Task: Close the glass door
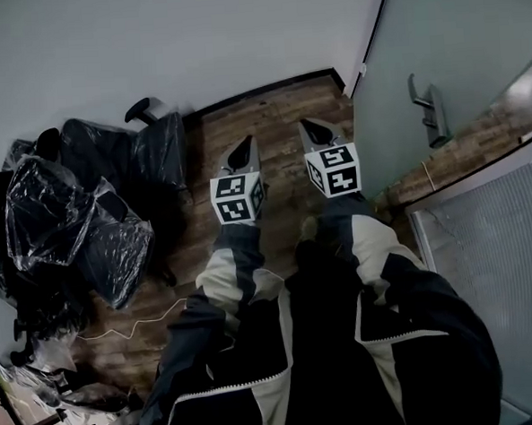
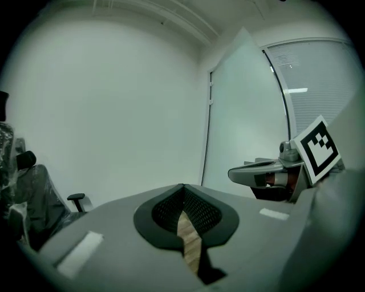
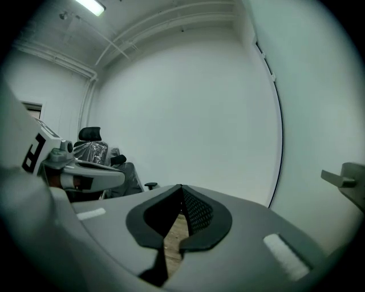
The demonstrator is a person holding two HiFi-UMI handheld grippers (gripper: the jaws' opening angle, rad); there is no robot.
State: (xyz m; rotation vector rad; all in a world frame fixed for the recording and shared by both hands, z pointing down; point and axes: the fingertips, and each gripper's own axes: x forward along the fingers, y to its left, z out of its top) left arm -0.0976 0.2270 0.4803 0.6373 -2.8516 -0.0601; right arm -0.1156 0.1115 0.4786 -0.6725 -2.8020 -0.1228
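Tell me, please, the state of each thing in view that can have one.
glass door, appears to stand open, touched by neither gripper
door handle, free, nothing on it
left gripper, shut, empty
right gripper, shut, empty
office chairs, wrapped in plastic film, bunched by the wall

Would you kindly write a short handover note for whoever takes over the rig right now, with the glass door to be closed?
Left tongs: shut, empty, held out over the wooden floor.
Right tongs: shut, empty, beside the left tongs and nearer the door.
Glass door: on the right, with its handle untouched. It appears to stand open, with floor showing past its lower edge.
Done: nothing on the door so far.
Left: bring the tongs to the door or its handle, probably the right tongs, and swing it shut.
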